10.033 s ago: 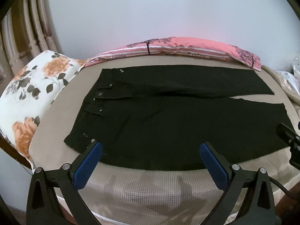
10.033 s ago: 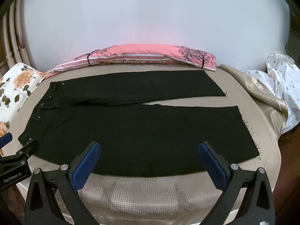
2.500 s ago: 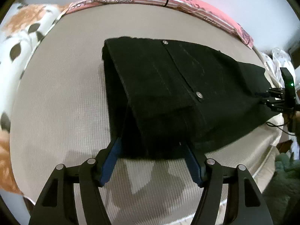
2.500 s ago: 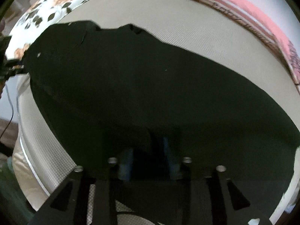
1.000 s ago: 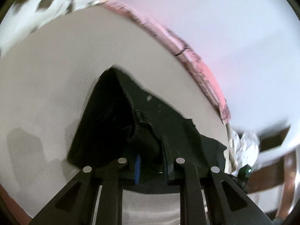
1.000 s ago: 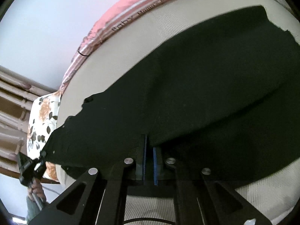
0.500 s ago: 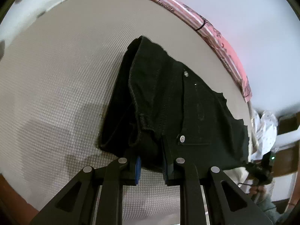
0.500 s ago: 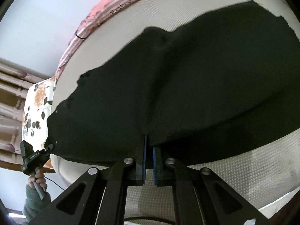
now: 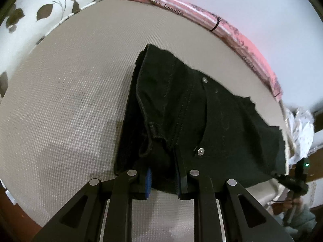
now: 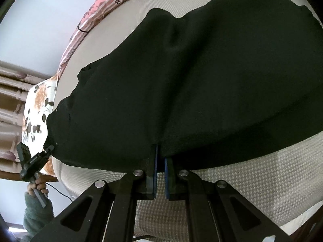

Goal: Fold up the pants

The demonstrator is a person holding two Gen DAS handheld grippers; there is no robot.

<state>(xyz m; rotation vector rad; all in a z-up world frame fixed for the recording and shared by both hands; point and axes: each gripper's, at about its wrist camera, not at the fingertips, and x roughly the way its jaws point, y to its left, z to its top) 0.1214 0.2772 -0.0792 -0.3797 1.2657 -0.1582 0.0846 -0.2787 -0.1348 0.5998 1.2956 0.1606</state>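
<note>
Your left claw point(image 9: 163, 176) is clamped on the waistband of the black pants point(image 9: 201, 121), low in the frame's centre. Your right claw point(image 10: 160, 161) pinches their leg fabric, and the pants drape across the bed point(image 9: 70, 90).

Ahead of my tongs I see a bed point(image 9: 70, 92) covered in beige waffle-textured cloth, running up to a plain pale wall point(image 9: 252, 4). A pink striped pillow point(image 9: 248, 46) with printed lettering lies along the bed's far edge, against that wall. A white pillow with orange flowers point(image 9: 40, 6) sits far left; turned wooden rails point(image 10: 12, 92) show beyond it
</note>
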